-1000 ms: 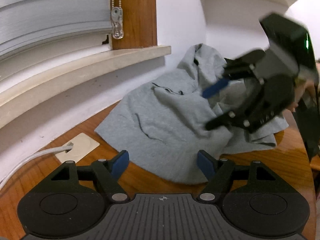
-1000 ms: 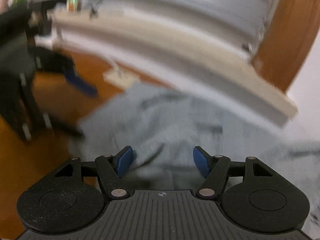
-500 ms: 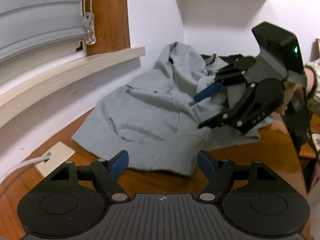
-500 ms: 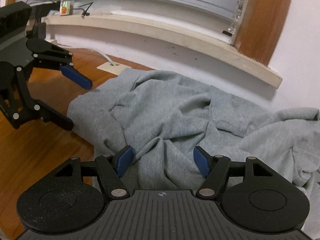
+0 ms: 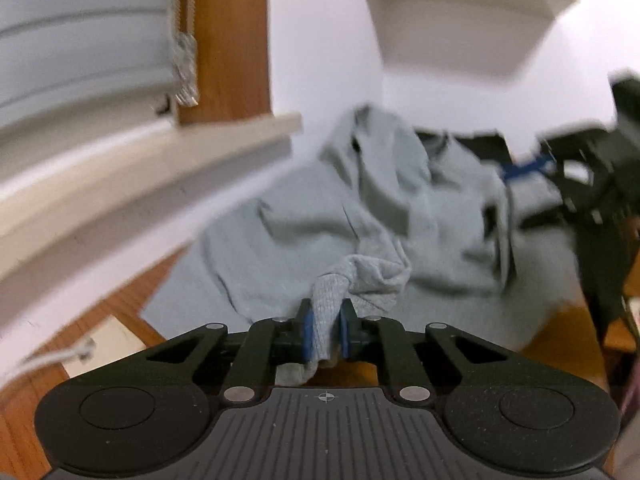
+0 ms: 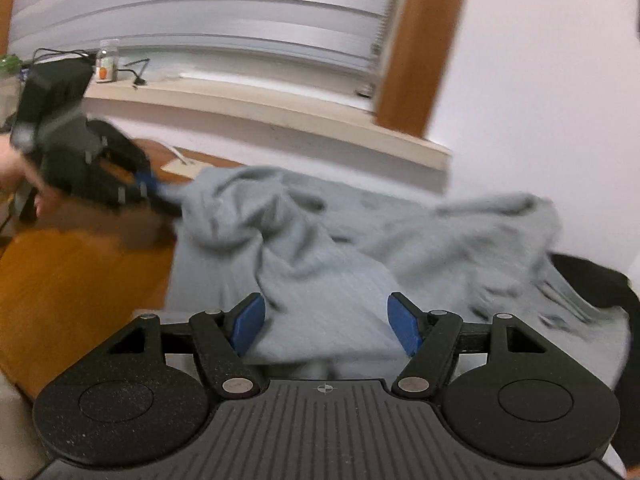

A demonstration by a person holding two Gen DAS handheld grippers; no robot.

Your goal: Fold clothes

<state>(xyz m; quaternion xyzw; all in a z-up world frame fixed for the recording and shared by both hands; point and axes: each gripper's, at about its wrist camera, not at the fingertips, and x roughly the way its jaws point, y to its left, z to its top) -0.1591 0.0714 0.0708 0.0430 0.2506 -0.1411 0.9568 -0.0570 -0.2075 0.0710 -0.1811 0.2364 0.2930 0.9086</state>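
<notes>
A crumpled grey garment point(image 5: 360, 208) lies on the wooden table point(image 5: 124, 300) against the white wall. My left gripper point(image 5: 325, 320) is at its near edge. The jaws are closing, and the blue pads point(image 5: 307, 332) pinch a bunched fold of the grey cloth. In the right wrist view the same garment point(image 6: 320, 248) spreads ahead, with the left gripper point(image 6: 152, 188) gripping its far left corner. My right gripper point(image 6: 326, 320) stands open low over the cloth, which lies loose between its pads. In the left wrist view the right gripper point(image 5: 528, 168) is a blur at the far right.
A window sill point(image 5: 140, 168) and blinds run along the wall, with a wooden frame post point(image 5: 228, 40). A cream socket plate point(image 5: 108, 344) with a white cable sits on the table. A small bottle point(image 6: 106, 60) stands on the sill. Something dark point(image 6: 592, 280) lies behind the garment.
My left gripper's jaws have closed on a fold at the garment's near edge. The right gripper has swung away to the far right of the left wrist view.
</notes>
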